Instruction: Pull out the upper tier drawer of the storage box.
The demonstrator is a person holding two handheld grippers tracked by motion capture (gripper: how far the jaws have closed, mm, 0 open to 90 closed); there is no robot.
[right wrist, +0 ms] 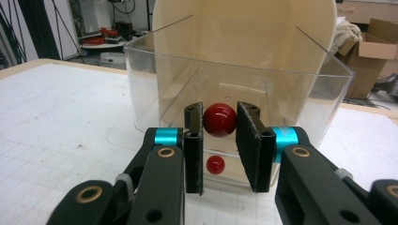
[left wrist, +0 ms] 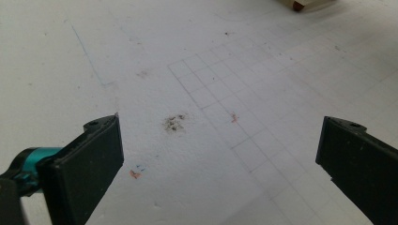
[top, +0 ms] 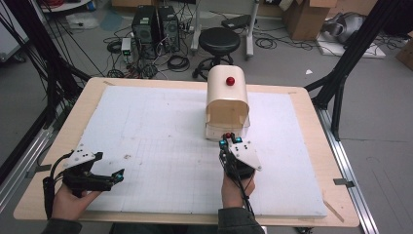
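A cream arched box (top: 227, 105) with a red knob on top (top: 230, 81) stands at the far middle of the white board (top: 160, 146). A clear plastic drawer (right wrist: 234, 70) sticks out of its front toward me. My right gripper (right wrist: 220, 115) is shut on the drawer's red ball knob (right wrist: 219, 119); the same gripper (top: 229, 141) sits just in front of the box in the high view. A smaller red spot (right wrist: 215, 164) shows below the knob. My left gripper (top: 114, 175) rests open at the near left, with bare board between its jaws (left wrist: 220, 154).
The board carries a pencilled grid and a dark smudge (left wrist: 174, 123). It lies on a wooden table (top: 87, 97). Beyond the table are a black stool (top: 219, 41), computer towers (top: 156, 24), cables and cardboard boxes (top: 304, 19). Black frame struts (top: 350, 53) flank both sides.
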